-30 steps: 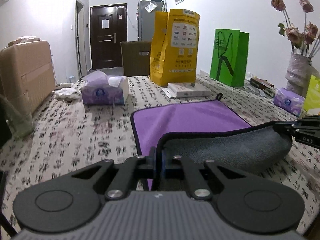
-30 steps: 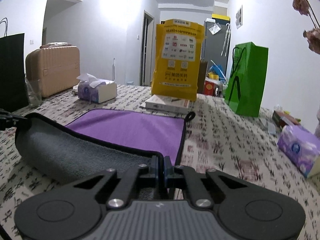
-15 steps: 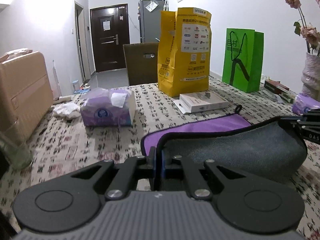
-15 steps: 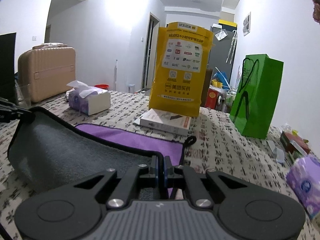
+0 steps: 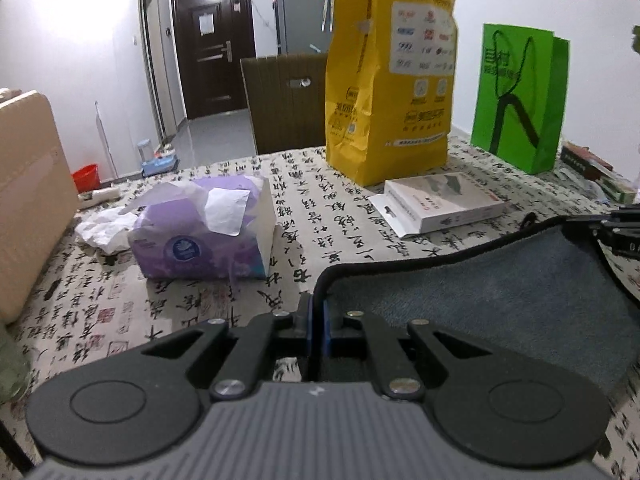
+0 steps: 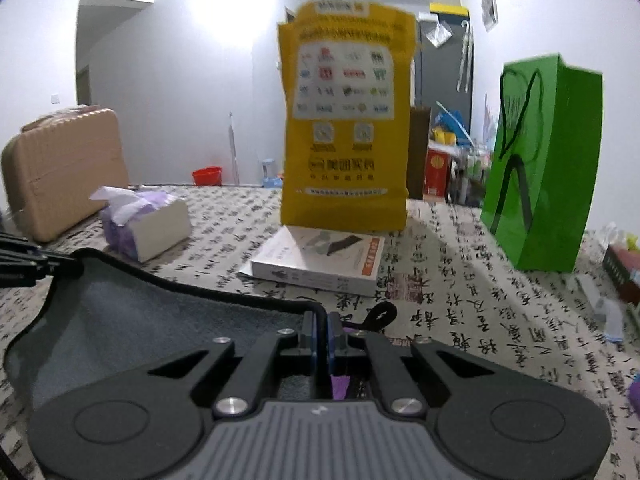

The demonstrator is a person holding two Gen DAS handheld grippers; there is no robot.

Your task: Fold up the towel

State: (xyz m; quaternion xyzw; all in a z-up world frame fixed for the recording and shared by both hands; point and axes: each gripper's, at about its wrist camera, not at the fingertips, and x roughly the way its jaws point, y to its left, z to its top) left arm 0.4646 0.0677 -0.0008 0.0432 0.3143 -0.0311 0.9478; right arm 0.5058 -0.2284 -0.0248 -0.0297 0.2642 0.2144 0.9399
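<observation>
Pinching one towel (image 5: 500,292) corner in each of my tongs, left (image 5: 316,320) and right (image 6: 320,332), I'm stretching its edge sideways between them.

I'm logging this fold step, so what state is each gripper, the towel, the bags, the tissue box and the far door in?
left gripper: shut on towel corner.
right gripper: shut on towel corner.
towel: lifted edge, grey side up, sagging between grippers.
tissue box: open, tissue sticking out.
yellow bag: upright.
green bag: upright.
white box: lying flat.
door: closed.
</observation>
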